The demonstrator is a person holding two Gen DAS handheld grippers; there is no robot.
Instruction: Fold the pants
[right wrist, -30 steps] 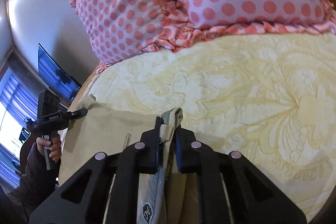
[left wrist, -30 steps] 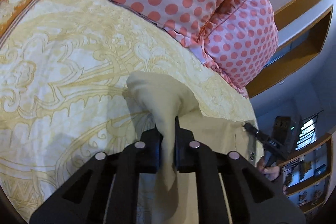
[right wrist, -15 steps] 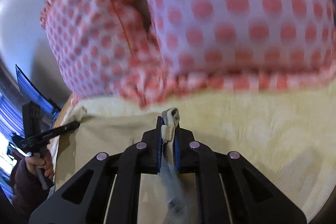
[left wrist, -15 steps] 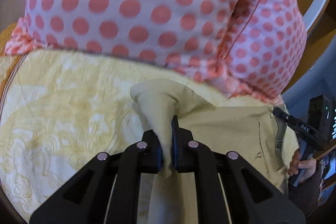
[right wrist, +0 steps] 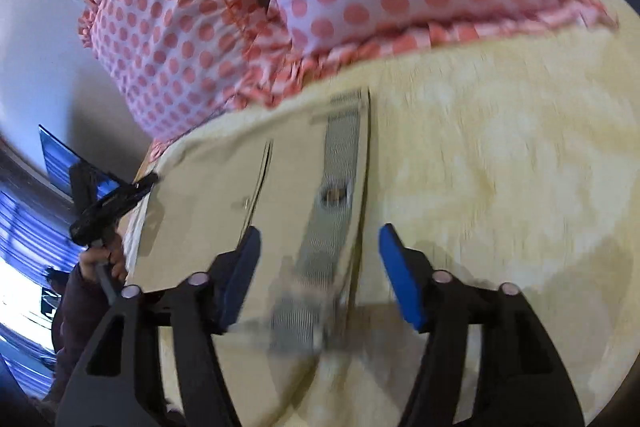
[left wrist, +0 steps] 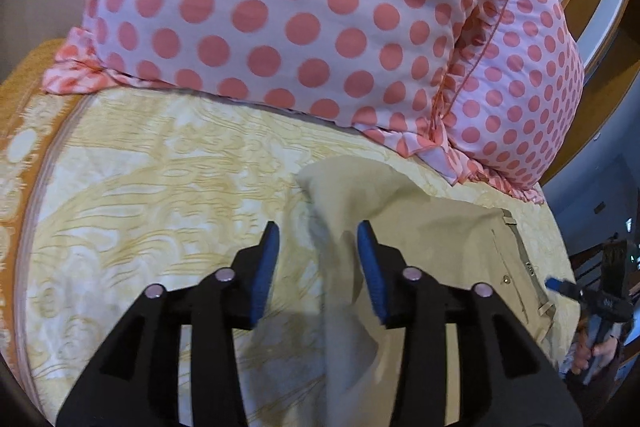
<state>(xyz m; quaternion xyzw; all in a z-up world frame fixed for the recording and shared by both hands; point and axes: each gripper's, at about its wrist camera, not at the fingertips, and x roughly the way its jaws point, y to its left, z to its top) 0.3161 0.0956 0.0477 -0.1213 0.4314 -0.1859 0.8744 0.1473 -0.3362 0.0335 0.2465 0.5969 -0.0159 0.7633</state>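
Beige pants [left wrist: 440, 247] lie on the bed, with a raised fold of the fabric standing between the blue pads of my left gripper [left wrist: 318, 231]. Its jaws are opening and the pads no longer press the cloth. In the right wrist view the pants [right wrist: 208, 207] lie flat with the grey-lined waistband [right wrist: 340, 155] turned up between the jaws of my right gripper [right wrist: 320, 231]. These jaws are also opening and stand clear of the fabric. Each gripper shows at the edge of the other's view: the right gripper [left wrist: 558, 285] and the left gripper [right wrist: 148, 181].
A yellow patterned bedspread [left wrist: 140, 187] covers the bed. Two pink polka-dot pillows [left wrist: 280, 7] lie close behind the pants. Wooden furniture [left wrist: 600, 27] stands at the right. A hand [right wrist: 114, 259] holds the left gripper's handle near a bright window [right wrist: 24, 227].
Both grippers were shut on the pants, the left on a fabric fold and the right on the waistband. Now both have opened, and the waistband has dropped flat onto the bed.
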